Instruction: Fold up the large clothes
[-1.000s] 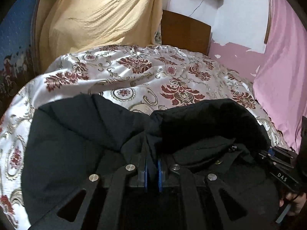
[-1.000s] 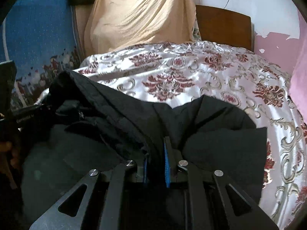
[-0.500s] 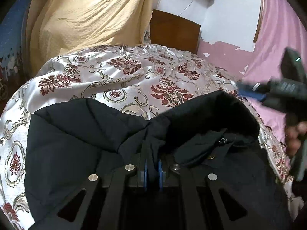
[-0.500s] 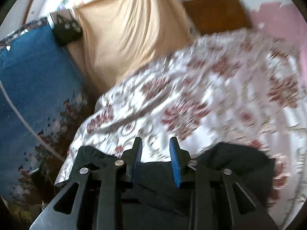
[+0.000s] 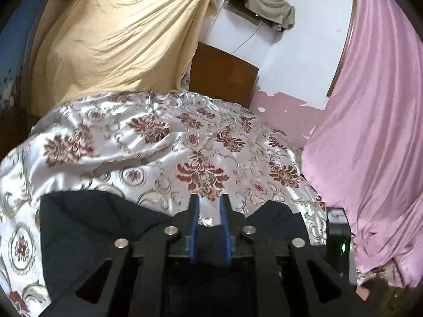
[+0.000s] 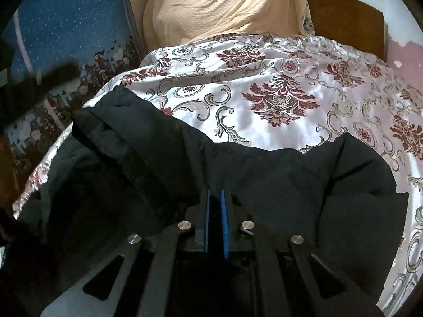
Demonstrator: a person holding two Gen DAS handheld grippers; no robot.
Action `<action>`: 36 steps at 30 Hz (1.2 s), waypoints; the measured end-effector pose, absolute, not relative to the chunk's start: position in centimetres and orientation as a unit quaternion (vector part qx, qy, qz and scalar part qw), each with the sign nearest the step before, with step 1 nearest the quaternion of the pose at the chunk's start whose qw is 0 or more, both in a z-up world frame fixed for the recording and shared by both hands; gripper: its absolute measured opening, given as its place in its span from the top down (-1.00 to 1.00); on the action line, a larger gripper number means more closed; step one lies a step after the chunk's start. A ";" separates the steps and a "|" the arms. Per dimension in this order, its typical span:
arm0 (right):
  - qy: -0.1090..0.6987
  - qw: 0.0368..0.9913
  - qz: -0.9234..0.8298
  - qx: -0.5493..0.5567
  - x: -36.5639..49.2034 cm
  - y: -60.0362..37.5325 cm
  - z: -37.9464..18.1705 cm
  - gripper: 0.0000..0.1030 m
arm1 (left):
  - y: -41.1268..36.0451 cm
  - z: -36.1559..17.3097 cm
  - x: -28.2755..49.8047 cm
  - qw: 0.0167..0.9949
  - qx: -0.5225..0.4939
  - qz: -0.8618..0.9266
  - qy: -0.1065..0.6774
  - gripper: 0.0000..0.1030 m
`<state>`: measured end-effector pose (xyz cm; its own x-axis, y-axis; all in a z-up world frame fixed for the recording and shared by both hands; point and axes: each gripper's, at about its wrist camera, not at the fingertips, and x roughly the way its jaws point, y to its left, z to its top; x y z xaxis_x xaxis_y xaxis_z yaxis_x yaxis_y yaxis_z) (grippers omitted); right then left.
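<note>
Left gripper (image 5: 208,206): I read the blue pads (image 5: 195,227) as parted by a clear gap, with bedspread visible between them. Nothing is held. The tips sit above the near edge of the garment.

Right gripper (image 6: 215,198): pads (image 6: 206,219) stand close together with only a narrow slit between them. The tips sit right at the dark cloth, and I cannot tell whether any fabric is pinched in the slit.

Black jacket (image 6: 264,174): lies on the near part of the bed, spread wide. In the right wrist view a thick rolled edge or sleeve runs from upper left down toward the gripper tips. In the left wrist view (image 5: 87,227) it shows as two dark lobes on either side of the gripper, with a notch of bedspread between them.

Bedspread (image 5: 164,142): shiny, pale, with red floral medallions; rumpled, bare over the far half of the bed.

Headboard (image 5: 224,74): brown wood, at the far end of the bed.

Yellow cloth (image 5: 127,37): draped behind the bed, left of the headboard.

Pink curtain (image 5: 375,111): hangs along the bed's right side.

Blue patterned hanging (image 6: 68,26): on the bed's left side, seen in the right wrist view.

Dark device (image 5: 338,227): at the right edge of the left wrist view, with a small green light; I cannot identify it with certainty.
</note>
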<state>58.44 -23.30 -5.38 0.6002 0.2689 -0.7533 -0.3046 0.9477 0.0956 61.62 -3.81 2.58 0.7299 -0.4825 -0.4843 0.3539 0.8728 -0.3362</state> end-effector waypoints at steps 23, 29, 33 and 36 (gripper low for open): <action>0.404 0.908 0.103 0.045 65.2 -28.3 -11.1 1.00 | -6.8 -10.8 72.1 0.889 0.031 -0.149 0.432 0.91; 0.387 0.915 0.101 0.050 64.2 -27.9 -10.8 1.00 | -5.0 -9.5 70.5 0.899 -0.025 -0.174 0.400 0.92; 0.387 0.912 0.109 0.078 62.4 -29.0 -9.1 0.88 | -3.8 -7.8 68.9 0.898 -0.070 -0.163 0.402 0.48; 0.388 0.910 0.109 0.092 61.3 -29.4 -8.2 0.55 | -4.2 -6.8 68.1 0.900 -0.057 -0.146 0.407 0.01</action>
<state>61.32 -29.36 -8.18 0.6749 0.2693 -0.6870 -0.1266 0.9595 0.2518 68.06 -4.21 -6.75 0.6259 -0.3092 -0.7160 0.2157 0.9509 -0.2221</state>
